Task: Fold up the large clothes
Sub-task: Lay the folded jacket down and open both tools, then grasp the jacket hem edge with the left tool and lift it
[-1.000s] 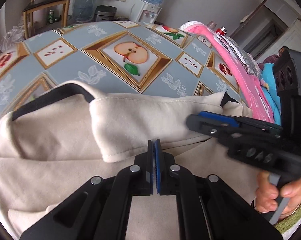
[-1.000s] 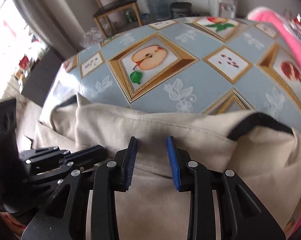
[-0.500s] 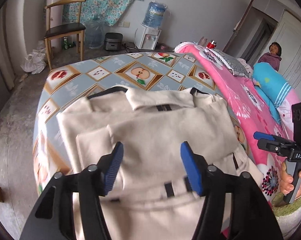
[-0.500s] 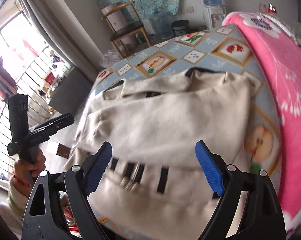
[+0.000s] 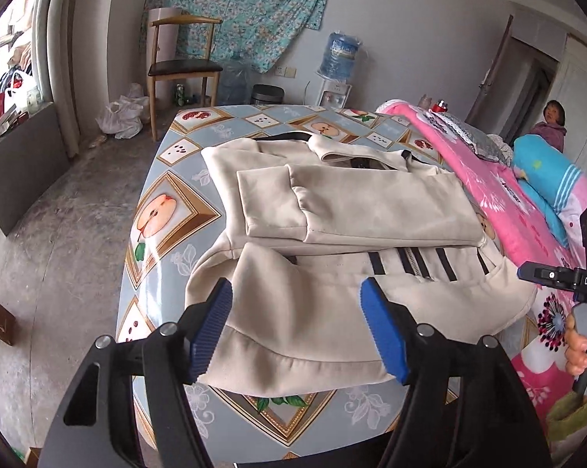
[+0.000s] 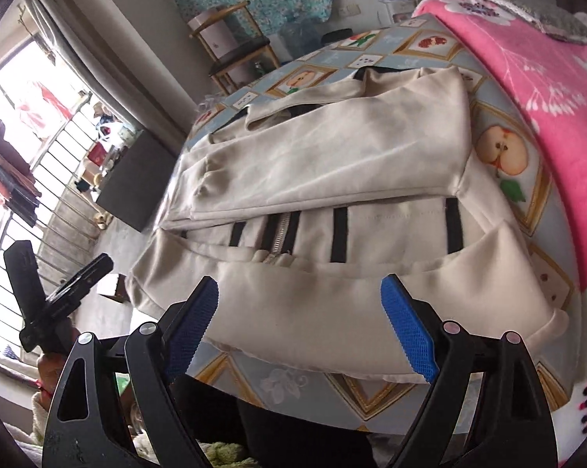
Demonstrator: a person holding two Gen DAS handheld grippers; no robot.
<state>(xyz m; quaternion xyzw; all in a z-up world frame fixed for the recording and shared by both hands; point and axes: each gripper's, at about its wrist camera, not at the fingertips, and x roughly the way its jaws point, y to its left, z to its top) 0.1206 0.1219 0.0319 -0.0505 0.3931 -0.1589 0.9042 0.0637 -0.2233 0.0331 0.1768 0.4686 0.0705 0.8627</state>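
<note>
We were between folds: the jacket lay on the desk, sleeves laid across its chest, hem nearest us at the front edge and not yet turned up. By our judgement, the next move called for both grippers to drop to the hem corners, pinch, and carry it toward the collar. Left gripper and right gripper hovered above the hem, tilted downward, jaws just opened wide, holding nothing.
</note>
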